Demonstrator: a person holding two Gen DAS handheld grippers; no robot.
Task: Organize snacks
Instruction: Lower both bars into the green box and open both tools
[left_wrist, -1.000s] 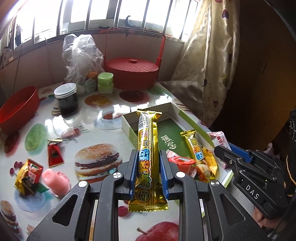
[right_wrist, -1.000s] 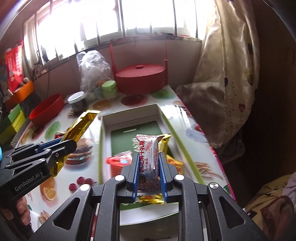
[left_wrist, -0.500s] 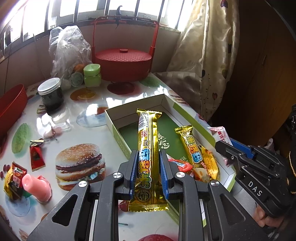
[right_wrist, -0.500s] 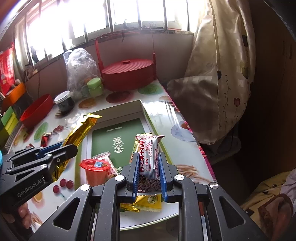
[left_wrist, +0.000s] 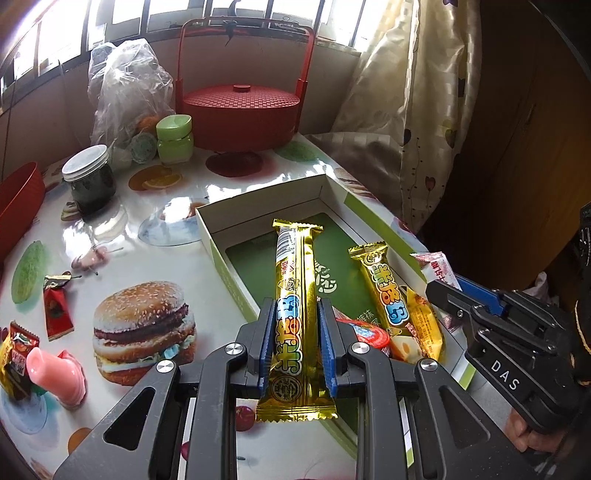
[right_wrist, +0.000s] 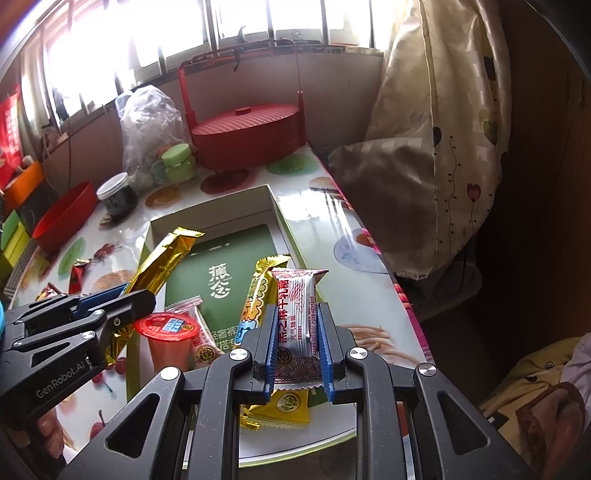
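My left gripper (left_wrist: 293, 314) is shut on a long gold snack bar (left_wrist: 295, 295), held over the near left side of the open green-and-white box (left_wrist: 258, 199). In the right wrist view that gold snack bar (right_wrist: 162, 258) slants over the box (right_wrist: 207, 214). My right gripper (right_wrist: 297, 321) is shut on a small white-and-red candy packet (right_wrist: 297, 314), above the box's near right part. Inside the box lie another gold bar (left_wrist: 388, 295), a red-lidded jelly cup (right_wrist: 166, 328) and yellow packets (right_wrist: 288, 410).
On the food-print tablecloth stand a red lidded basket (left_wrist: 240, 107), a clear plastic bag (left_wrist: 125, 85), a green-capped jar (left_wrist: 173, 138), a dark jar (left_wrist: 88, 177) and a red bowl (left_wrist: 18, 206). Loose candies and a pink jelly (left_wrist: 55, 373) lie left. A curtain (right_wrist: 436, 129) hangs right.
Both grippers have come closer to the box and lower, each still holding its snack. The gold bar now hangs over the box's interior instead of beside its left wall.
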